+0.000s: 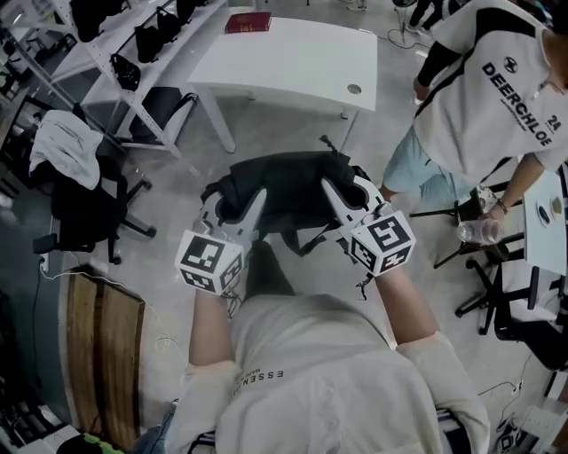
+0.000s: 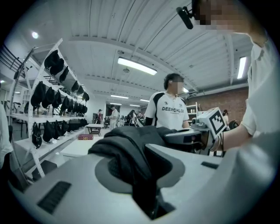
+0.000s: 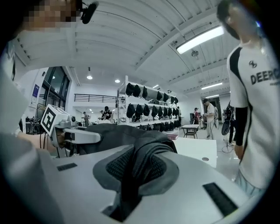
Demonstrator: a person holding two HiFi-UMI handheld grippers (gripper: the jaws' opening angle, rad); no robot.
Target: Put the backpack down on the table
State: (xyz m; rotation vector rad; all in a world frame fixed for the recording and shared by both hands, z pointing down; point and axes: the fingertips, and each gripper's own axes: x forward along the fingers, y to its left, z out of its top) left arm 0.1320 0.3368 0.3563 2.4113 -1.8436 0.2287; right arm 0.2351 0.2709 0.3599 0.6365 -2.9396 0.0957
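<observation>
Head view: left claw [image 1: 233, 208] and right claw [image 1: 352, 195] are each clamped on a fold of the soft black fabric backpack [image 1: 288, 182], held in the air between them. Beyond it, apart, stands the white rectangular table [image 1: 293, 62].

Backpack [image 1: 288, 191] all blk; bench [image 1: 293, 62] at 12 o'clock plain white; book [image 1: 248, 23] at 11 dark red; floor [image 1: 266, 133] grey.

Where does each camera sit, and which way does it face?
Head view: on the head, facing steeply down at the backpack; forearms and chest show.
Left gripper view: on the left gripper, facing along its jaws toward the right gripper and forearm.
Right gripper view: mirrored, facing the left gripper.
Both gripper views share the white table.
</observation>
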